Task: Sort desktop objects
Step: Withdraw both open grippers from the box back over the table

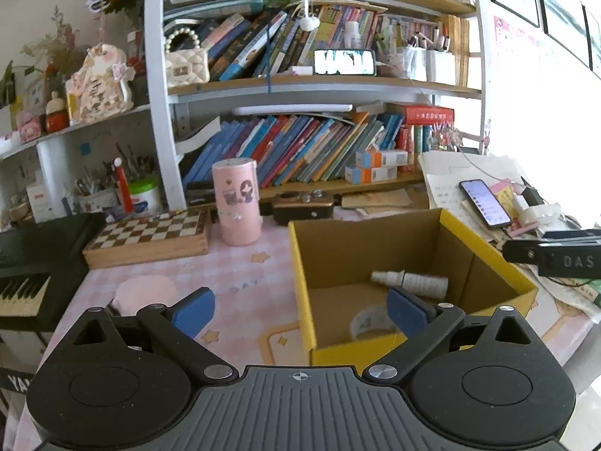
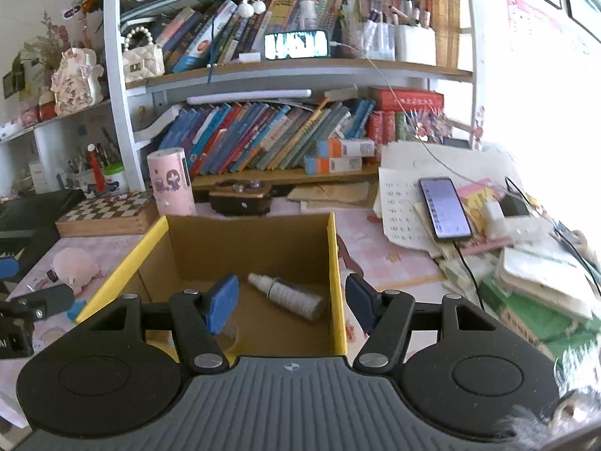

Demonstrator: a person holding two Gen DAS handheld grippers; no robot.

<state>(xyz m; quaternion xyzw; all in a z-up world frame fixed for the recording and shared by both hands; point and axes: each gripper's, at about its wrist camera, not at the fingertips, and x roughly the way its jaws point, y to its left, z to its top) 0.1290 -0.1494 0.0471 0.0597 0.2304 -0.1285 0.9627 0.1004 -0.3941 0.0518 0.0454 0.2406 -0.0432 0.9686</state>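
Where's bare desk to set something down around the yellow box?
Free: pink tablecloth between the chessboard, pink plush and yellow box; also a strip between the box and the paper pile. Crowded: the right side, with phone, papers and notebooks.

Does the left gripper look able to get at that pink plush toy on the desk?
Probably yes. The left gripper is open and holds nothing, and the pink plush toy lies on bare tablecloth just beyond its left finger, outside the yellow box. Nothing stands between them.
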